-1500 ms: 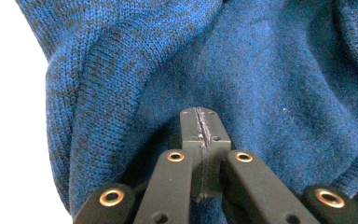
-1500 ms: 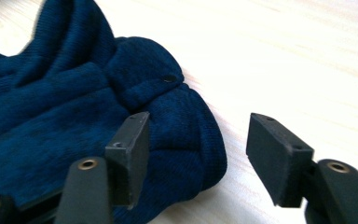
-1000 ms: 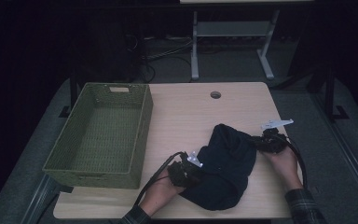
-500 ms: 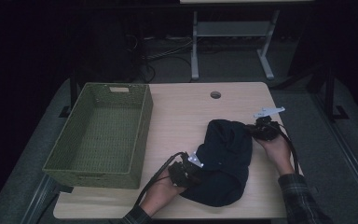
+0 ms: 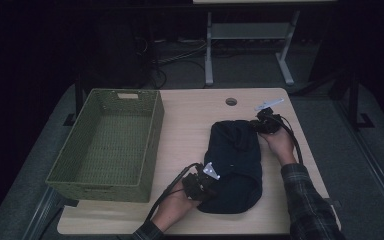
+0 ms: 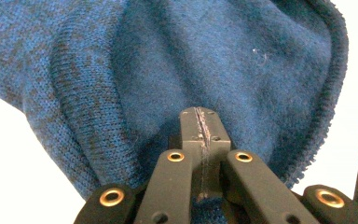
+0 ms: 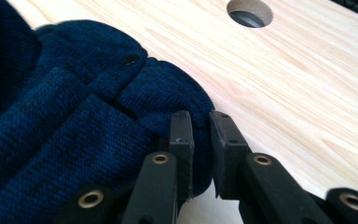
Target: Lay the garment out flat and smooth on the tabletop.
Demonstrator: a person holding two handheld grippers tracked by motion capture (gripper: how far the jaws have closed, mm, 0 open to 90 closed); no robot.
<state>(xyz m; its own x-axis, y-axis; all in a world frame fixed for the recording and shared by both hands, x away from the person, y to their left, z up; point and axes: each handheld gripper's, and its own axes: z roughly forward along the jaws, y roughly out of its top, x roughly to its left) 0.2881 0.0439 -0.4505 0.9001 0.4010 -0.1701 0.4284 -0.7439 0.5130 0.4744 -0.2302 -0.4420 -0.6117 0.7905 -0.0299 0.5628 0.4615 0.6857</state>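
1. Knitwear first: a dark blue knitted garment (image 5: 235, 167) lies bunched in the lower middle of the high view, on the light wooden table (image 5: 190, 125), running from the centre of the frame down toward its bottom edge.
2. At the garment's lower left, the left gripper (image 5: 203, 184) has its jaws clenched tight on a fold of the knit; in the left gripper view (image 6: 199, 130) the two black jaws meet with fabric pinched between them and blue cloth covers most of the frame.
3. At the garment's upper right, the right gripper (image 5: 260, 125) grasps the cloth's edge; in the right gripper view (image 7: 200, 135) a thick fold sits between the jaws, which stand slightly apart around it.
4. A round cable hole (image 7: 250, 11) shows at the top of the right gripper view, in bare tabletop.
5. A green woven basket (image 5: 60, 170) stands at the left of the high view, well apart from the garment.
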